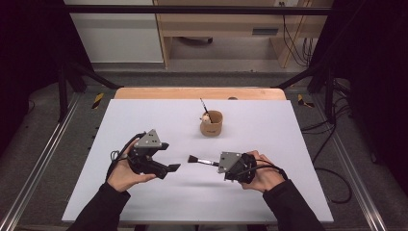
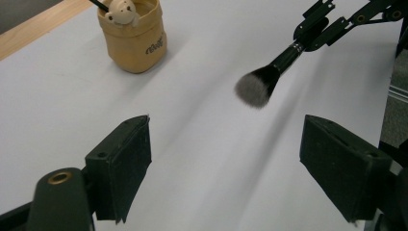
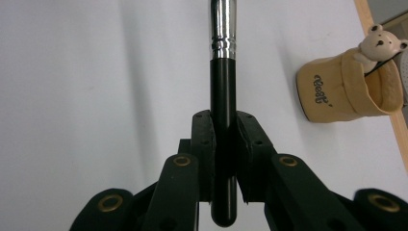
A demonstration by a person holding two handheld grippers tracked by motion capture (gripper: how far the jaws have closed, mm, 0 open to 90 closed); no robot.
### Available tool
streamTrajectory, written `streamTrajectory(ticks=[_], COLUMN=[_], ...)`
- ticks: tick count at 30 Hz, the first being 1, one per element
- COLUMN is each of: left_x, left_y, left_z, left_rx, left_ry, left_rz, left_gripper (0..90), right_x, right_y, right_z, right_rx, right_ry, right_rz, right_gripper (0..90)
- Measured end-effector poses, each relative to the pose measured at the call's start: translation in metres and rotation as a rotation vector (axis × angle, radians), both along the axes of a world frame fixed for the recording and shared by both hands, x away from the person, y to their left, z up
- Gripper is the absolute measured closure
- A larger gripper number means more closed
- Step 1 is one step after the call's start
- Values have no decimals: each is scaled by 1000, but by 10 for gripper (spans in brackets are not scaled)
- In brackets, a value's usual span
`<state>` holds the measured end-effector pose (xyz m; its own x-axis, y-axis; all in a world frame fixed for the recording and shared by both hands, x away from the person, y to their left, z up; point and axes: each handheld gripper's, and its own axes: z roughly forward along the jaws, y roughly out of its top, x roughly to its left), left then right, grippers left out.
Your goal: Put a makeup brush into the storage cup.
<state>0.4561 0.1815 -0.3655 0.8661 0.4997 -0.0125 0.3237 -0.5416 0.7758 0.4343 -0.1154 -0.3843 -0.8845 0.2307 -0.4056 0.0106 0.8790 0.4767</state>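
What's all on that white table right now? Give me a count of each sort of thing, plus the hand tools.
Makeup brushes: 2, one clamped by its black handle in the right gripper, one thin brush standing in the cup
Tan cups with a small bear figure: 1
Hand-held grippers: 2, the second being the left gripper, jaws apart with nothing between them
Total: 5

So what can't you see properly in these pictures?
- Inside of the tan cup: hidden by its own wall, high view.
- Brush bristles: cut off by the top edge, right gripper view.
- Thin black stick in the cup: too small to identify, high view.
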Motion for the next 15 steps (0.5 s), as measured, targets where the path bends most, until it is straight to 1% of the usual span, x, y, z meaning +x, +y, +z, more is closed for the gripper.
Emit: streamTrajectory(ticks=[2, 3, 4, 9, 12, 13, 14, 15], left_x=[-2, -3, -4, -8, -11, -12, -13, -13], left_y=[5, 7, 9, 13, 16, 17, 18, 18], left_z=[-1, -2, -3, -7, -11, -12, -13, -14], left_rx=[-17, -22, -27, -46, -62, -73, -82, -93], left_ry=[-6, -7, -11, -17, -31, -33, -35, -36], left_rz=[19, 30, 38, 60, 87, 95, 104, 113], left_gripper=[178, 177, 174, 169, 163, 159, 155, 155], right_x=[0, 1, 0, 1, 1, 1, 1, 1], right_y=[-2, -4, -5, -10, -12, -14, -14, -15], right_z=[0, 1, -1, -3, -5, -5, -5, -6], right_rx=[17, 13, 29, 41, 73, 70, 78, 92], right_ry=[-9, 9, -2, 3, 12, 14, 21, 16], right_rz=[-6, -5, -22, -35, -46, -48, -59, -60], right_gripper=[798, 798, 798, 797, 797, 797, 798, 797])
